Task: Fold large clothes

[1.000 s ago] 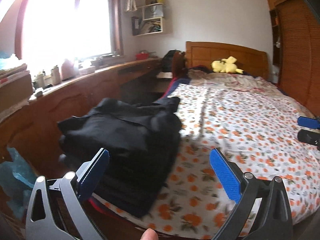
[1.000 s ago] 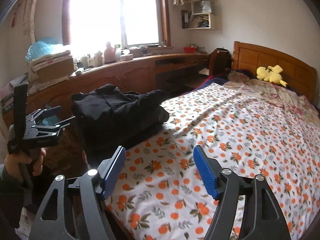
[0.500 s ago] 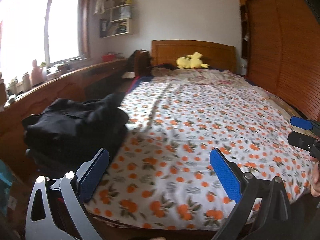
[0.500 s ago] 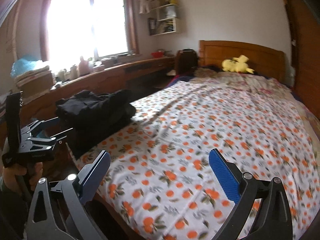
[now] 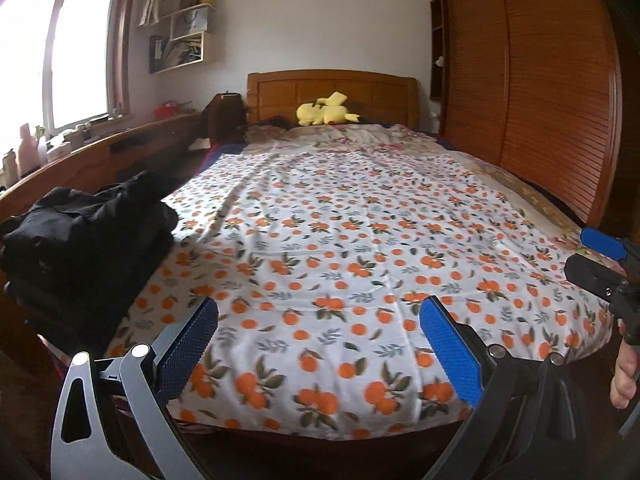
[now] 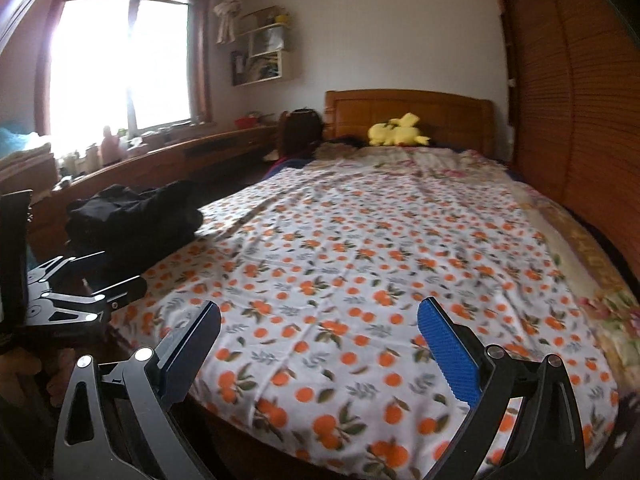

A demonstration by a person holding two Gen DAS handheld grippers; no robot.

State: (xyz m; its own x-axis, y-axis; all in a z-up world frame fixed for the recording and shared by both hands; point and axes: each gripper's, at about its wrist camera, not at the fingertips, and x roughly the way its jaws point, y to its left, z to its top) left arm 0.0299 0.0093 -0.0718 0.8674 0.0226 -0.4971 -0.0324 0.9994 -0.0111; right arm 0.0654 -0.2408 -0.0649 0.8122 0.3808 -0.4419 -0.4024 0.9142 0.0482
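black clothes (image 5: 84,232) heaped, axis unclear | left claw (image 5: 320,344) released | right claw (image 6: 320,344) released

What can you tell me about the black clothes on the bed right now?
The black clothes are a dark, matte fabric heap, roughly folded and stacked in thick layers, with a loose flap or sleeve sticking up at the top towards the headboard. They sit at the near left corner of the bed, resting on the orange-print sheet and partly hanging over its left edge beside the wooden counter. Nothing else touches them: neither gripper reaches them. How many garments the heap holds cannot be told.
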